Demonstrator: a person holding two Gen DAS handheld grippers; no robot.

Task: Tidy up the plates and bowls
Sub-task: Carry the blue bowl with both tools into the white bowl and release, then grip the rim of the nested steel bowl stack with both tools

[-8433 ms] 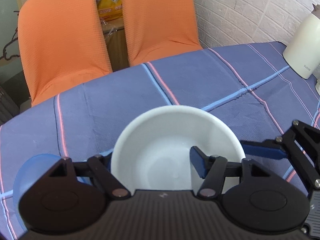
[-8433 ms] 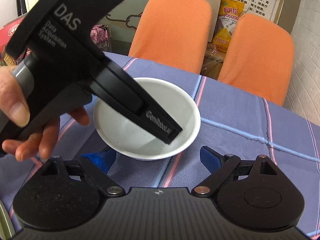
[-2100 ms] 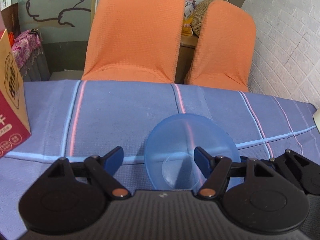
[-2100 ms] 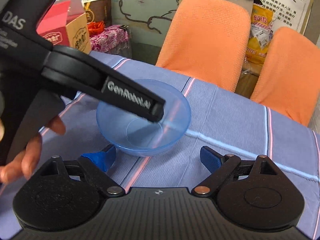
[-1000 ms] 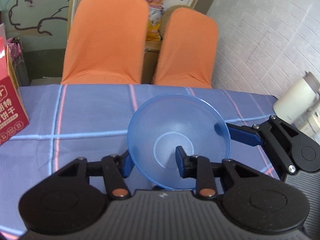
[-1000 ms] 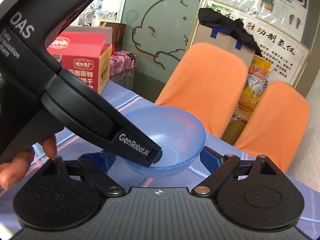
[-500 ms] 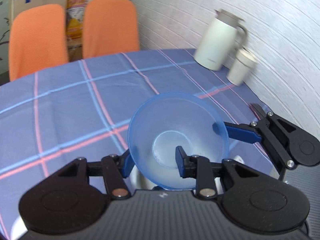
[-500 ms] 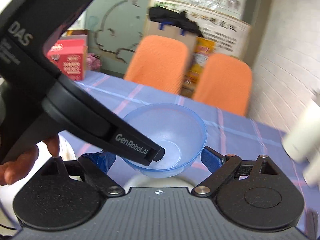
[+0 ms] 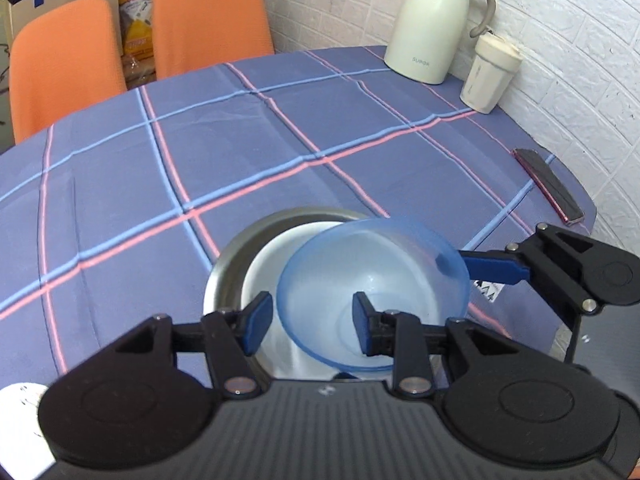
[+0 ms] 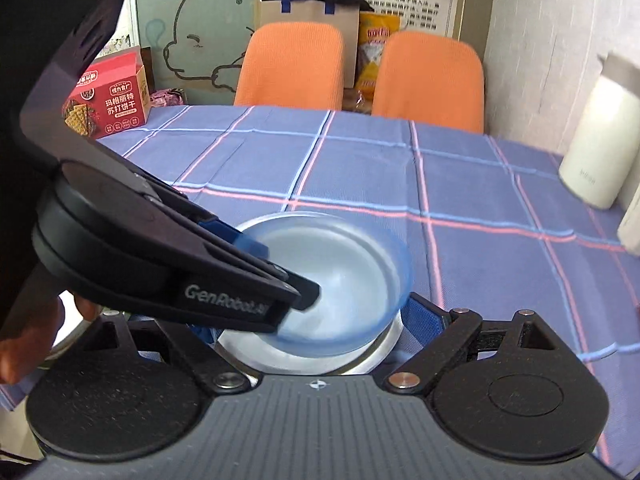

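While my left hand-held gripper loosens on the blue bowl's near rim, its jaws just parting, the white bowl sits directly beneath, the right hand-held gripper unclenched alongside.

Translucent blue plastic bowl motion-blurred in right wrist view. It hides most of white bowl and steel basin beneath. Cream jug blurred, edge-cropped.

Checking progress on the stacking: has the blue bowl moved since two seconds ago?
Yes. The blue bowl went from bare cloth toward the kettle side, now over the white bowl.
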